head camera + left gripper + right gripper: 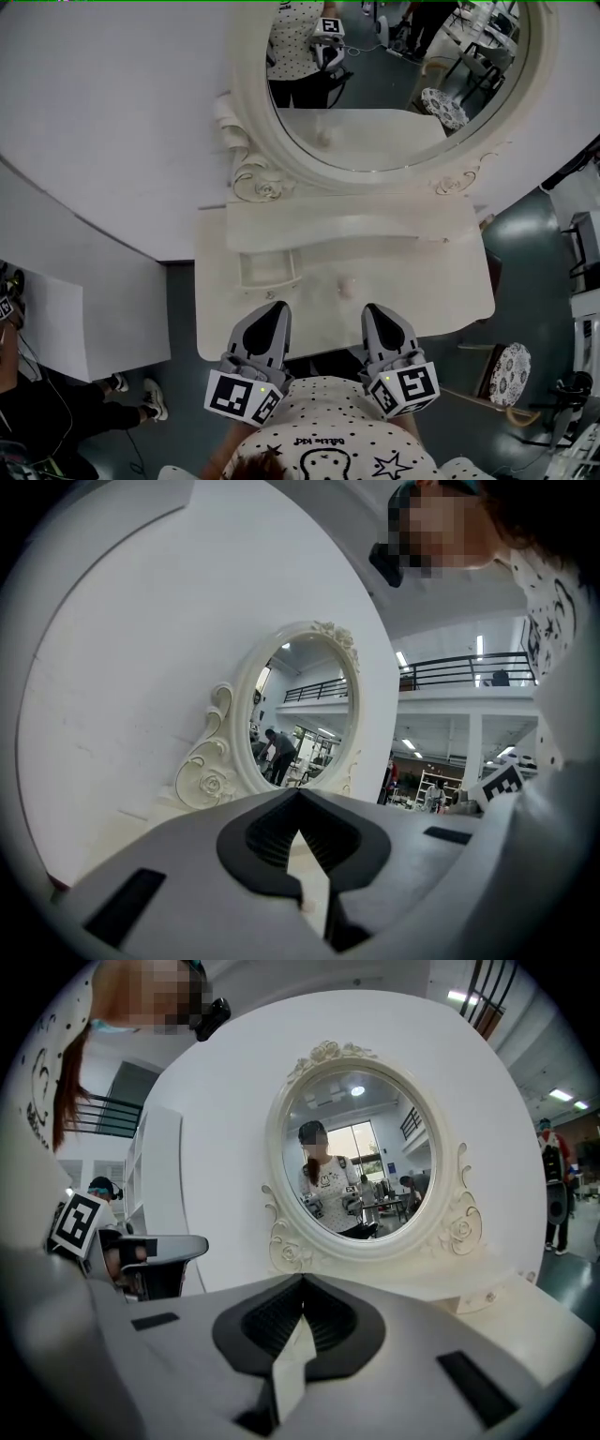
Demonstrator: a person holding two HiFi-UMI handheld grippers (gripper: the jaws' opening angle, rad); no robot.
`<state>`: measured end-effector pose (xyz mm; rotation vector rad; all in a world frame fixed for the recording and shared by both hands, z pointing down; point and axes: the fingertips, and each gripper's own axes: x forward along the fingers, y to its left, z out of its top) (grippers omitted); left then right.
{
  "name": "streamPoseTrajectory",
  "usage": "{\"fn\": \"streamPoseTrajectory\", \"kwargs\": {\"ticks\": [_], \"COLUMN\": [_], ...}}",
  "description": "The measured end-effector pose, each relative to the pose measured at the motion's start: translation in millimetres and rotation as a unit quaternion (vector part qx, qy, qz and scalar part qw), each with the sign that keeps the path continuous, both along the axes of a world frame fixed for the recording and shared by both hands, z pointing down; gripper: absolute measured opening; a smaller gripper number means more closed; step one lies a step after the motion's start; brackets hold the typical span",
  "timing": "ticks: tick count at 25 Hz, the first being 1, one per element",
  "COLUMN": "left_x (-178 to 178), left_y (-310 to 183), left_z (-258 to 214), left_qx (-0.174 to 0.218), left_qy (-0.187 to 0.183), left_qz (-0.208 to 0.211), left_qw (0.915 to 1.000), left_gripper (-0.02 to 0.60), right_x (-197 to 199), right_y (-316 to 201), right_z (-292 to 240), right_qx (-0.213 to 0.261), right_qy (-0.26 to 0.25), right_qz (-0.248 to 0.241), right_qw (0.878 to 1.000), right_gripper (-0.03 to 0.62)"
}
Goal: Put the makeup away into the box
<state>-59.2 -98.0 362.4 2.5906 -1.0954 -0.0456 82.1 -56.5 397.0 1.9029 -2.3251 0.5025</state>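
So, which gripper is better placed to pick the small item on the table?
Probably right: the small item lies just ahead of the right gripper, while the left gripper sits farther aside, before the box.

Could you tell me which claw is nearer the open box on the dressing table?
Left. The left claw is just in front of the box; the right claw is farther off to its right.

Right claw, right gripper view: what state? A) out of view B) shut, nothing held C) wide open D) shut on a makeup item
B: the right claw has its tips meeting, with nothing clamped between them.
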Motion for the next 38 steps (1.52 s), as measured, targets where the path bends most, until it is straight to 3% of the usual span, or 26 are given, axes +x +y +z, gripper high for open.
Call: {"fn": "streamPoseTrajectory", "kwargs": {"ticks": [11,19,21,23,31,38], "left_x": [14,-2,-4,-5,-8,-12], "left_y": [-6,-19,-20,-20,-24,-22], "left_z": [-5,-3,0,2,12,25], "left_qx": [0.003,0.002,-0.003,-0.009,-0.019,-0.041], "left_qy": [0.0,-0.008,-0.009,-0.01,-0.018,-0.03], "left_qz": [-0.006,-0.049,-0.055,-0.057,-0.054,-0.056], "left_qw": [1.0,0.9987,0.9984,0.9983,0.9982,0.9972], "left_gripper": [-0.005,-0.005,-0.005,-0.005,-0.005,-0.005], "right_x": [17,23,23,22,31,30], "right_y": [-16,-30,-36,-42,-71,-72], "right_z": [1,17,30,47,133,195], "right_qx": [-0.007,-0.031,-0.049,-0.073,-0.179,-0.259], "right_qy": [0.006,0.041,0.054,0.063,0.111,0.103], "right_qz": [-0.004,-0.012,-0.024,-0.035,-0.042,-0.033], "right_qw": [1.0,0.999,0.997,0.995,0.977,0.96], "right_gripper": [0.006,0.009,0.017,0.091,0.169,0.192]}}
